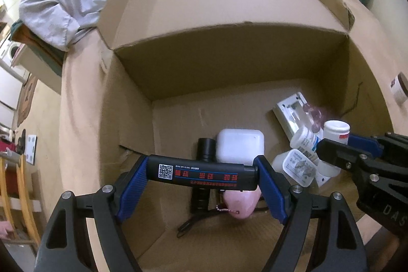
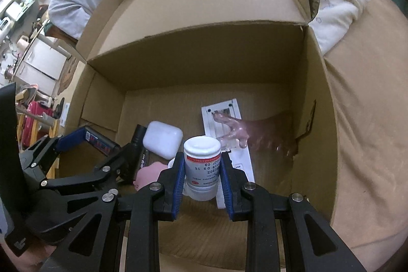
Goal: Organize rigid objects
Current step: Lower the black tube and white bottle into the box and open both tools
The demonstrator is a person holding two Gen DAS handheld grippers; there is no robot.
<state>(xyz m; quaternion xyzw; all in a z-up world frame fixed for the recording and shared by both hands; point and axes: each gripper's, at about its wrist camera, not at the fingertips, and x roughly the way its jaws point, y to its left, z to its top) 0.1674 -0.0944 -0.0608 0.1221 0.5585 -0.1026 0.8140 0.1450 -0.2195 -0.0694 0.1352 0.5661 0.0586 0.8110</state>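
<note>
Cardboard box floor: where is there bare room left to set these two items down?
Bare floor lies along the far wall of the cardboard box, behind the white case and left of the white panel. The near right, around the bottles, is crowded.

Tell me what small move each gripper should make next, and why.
Probably lower both and release: the left gripper holds a black bar and the right gripper a white bottle, both above the floor of the cardboard box.
</note>
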